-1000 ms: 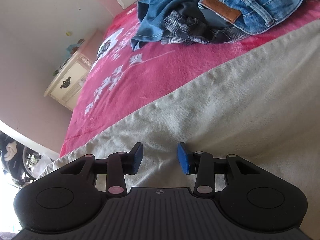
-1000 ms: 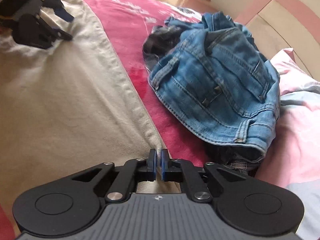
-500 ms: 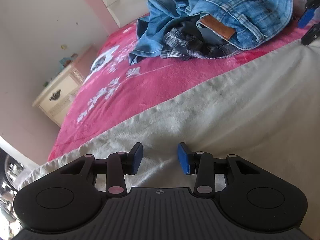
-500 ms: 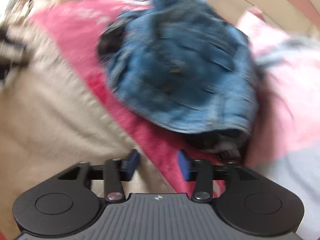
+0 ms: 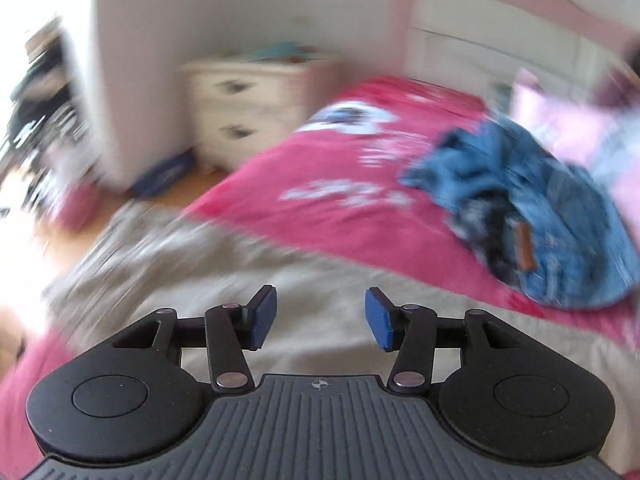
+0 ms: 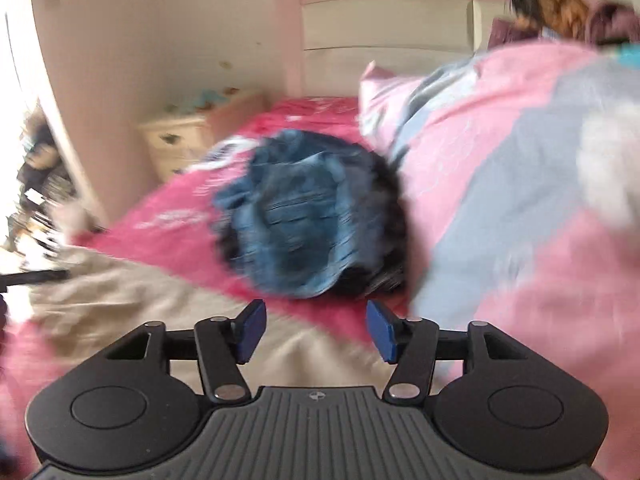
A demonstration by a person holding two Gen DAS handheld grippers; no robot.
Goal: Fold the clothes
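Note:
A beige garment [image 5: 224, 280] lies spread flat on the pink bed cover [image 5: 328, 216], blurred by motion. My left gripper [image 5: 321, 319] hovers above it, jaws opening, nothing between the blue pads. In the right wrist view the same beige garment [image 6: 132, 304] lies at lower left. My right gripper [image 6: 316, 330] hangs above the garment's edge, jaws opening and empty. A heap of blue denim clothes [image 6: 304, 224] with a dark plaid piece sits just beyond it; the same denim heap [image 5: 540, 216] shows at the right in the left wrist view.
A cream bedside drawer chest [image 5: 248, 108] stands beside the bed by the wall. A pink and grey quilt [image 6: 520, 184] is bunched at the right. The pink headboard [image 6: 380, 20] rises behind. Dark clutter [image 5: 36, 112] lies on the floor at far left.
My right gripper let go of the beige garment's edge and opened. Both grippers rose off the garment and rolled, so the views now sit level. The left jaws widened a little.

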